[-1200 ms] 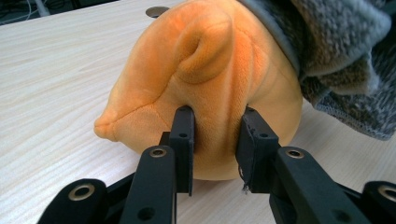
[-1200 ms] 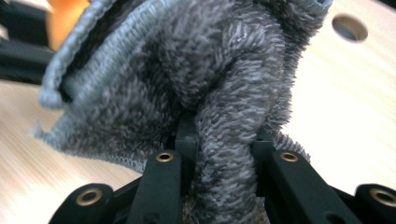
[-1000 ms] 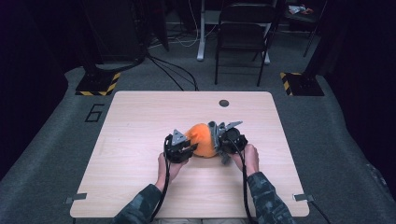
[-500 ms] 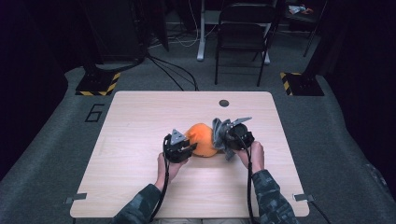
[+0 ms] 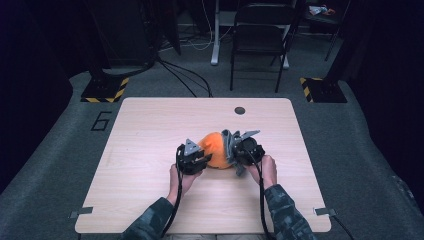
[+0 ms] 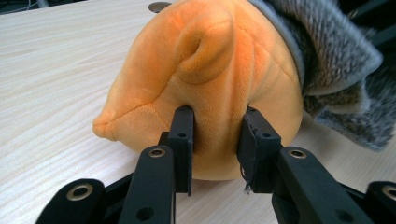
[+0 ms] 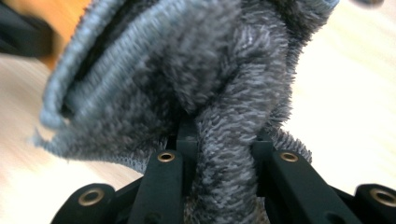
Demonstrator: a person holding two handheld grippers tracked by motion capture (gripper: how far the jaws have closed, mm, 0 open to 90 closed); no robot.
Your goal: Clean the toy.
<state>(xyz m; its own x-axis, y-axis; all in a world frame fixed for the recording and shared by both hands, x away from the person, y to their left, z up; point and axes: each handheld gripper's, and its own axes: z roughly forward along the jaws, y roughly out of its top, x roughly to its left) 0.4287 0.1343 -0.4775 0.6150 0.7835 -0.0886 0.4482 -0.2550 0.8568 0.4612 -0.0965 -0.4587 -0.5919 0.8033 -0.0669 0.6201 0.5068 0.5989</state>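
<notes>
An orange plush toy (image 5: 216, 148) lies near the middle of the wooden table (image 5: 150, 130), with a grey fuzzy cloth (image 5: 231, 143) partly over its right end. My left gripper (image 5: 192, 159) is shut on the toy's left end; in the left gripper view its pads press into the orange plush toy (image 6: 210, 84) below a rounded ear, and the left gripper (image 6: 217, 144) dents the fabric. My right gripper (image 5: 240, 152) is shut on a bunched fold of the grey cloth (image 7: 187, 70); the right gripper (image 7: 223, 140) pinches that fold from both sides.
A small dark round hole (image 5: 240, 110) sits near the table's far edge. Beyond the table stand a black folding chair (image 5: 260, 35), cables on the floor and yellow-black striped bases (image 5: 105, 90). Bare tabletop lies to the left and right of the hands.
My right gripper has shifted slightly with the grey cloth, tugging it against the toy's right end. The left gripper and the toy have stayed in place.
</notes>
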